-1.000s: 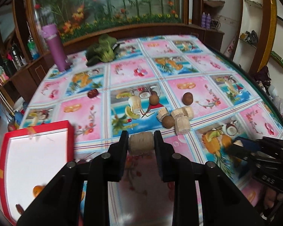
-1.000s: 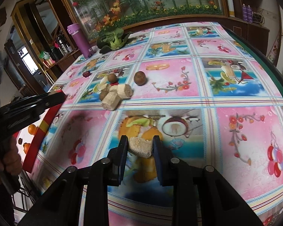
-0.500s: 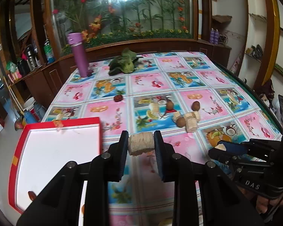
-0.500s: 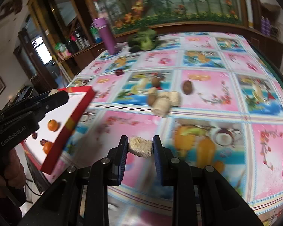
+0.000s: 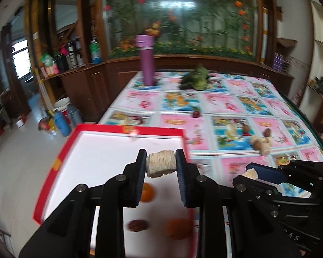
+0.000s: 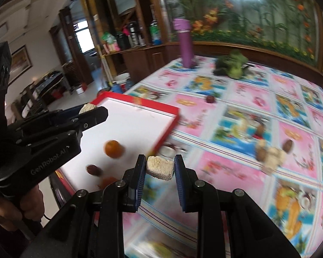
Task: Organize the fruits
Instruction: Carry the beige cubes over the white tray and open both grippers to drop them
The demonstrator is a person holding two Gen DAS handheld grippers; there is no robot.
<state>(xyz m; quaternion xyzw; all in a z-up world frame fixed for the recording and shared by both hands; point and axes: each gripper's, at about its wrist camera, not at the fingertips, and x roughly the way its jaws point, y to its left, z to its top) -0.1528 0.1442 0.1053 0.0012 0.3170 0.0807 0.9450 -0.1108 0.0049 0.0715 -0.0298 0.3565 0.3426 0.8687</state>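
Pale, fibrous chunks sit pinched in both grippers: the left gripper [image 5: 160, 167] clamps one chunk [image 5: 160, 166] at centre frame over the red-rimmed tray [image 5: 118, 128], the right gripper [image 6: 159, 167] another chunk [image 6: 160, 167] just off the tray's corner above the bench [image 6: 236, 161]. Two oranges [image 5: 147, 194] and a dark fruit [image 5: 137, 225] lie in the tray.

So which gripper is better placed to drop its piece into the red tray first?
Left. The left gripper holds its beige chunk over the red tray; the right gripper hangs beside the rim.
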